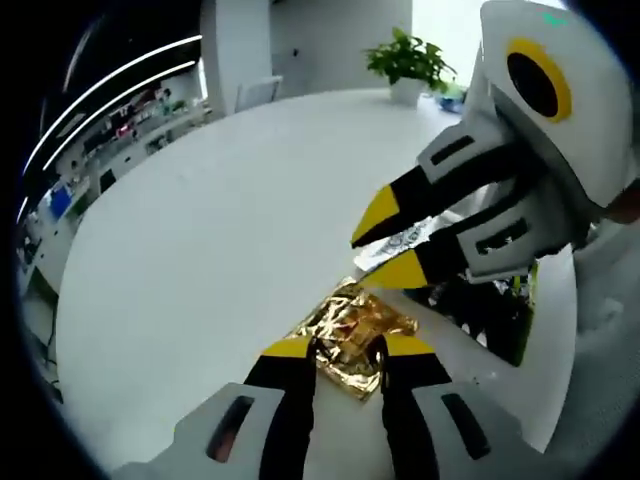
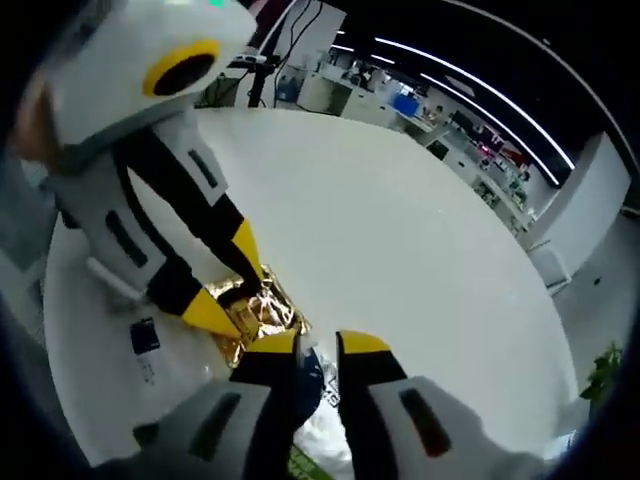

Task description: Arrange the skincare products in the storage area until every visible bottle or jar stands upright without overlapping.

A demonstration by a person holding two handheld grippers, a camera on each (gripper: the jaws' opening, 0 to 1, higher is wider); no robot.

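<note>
The left gripper point(image 1: 347, 352) hangs low over a crumpled gold foil packet point(image 1: 352, 332) lying flat on the white table point(image 1: 200, 250). Its jaws stand a little apart with the near edge of the foil showing between the tips; whether they pinch it I cannot tell.

In the right gripper view the right gripper point(image 2: 318, 345) has its jaws narrowly parted around something dark blue and round, perhaps a cap point(image 2: 309, 378), with a clear wrapper below it; a real grip cannot be confirmed. The foil point(image 2: 262, 312) lies just beyond its tips, and the left gripper point(image 2: 232, 280) reaches down onto it from the left.

The foil looks light, thin and limp, probably slick, and likely to crumple or slide instead of lifting cleanly. A corner or folded edge seems the best hold. It will not stand by itself, so it may need moving aside rather than uprighting.

To the right in the left gripper view sits a dark green-edged pack point(image 1: 505, 310), close to the foil. The two grippers crowd each other here. The table is open to the far left, and its edge is well apart from the work.
</note>
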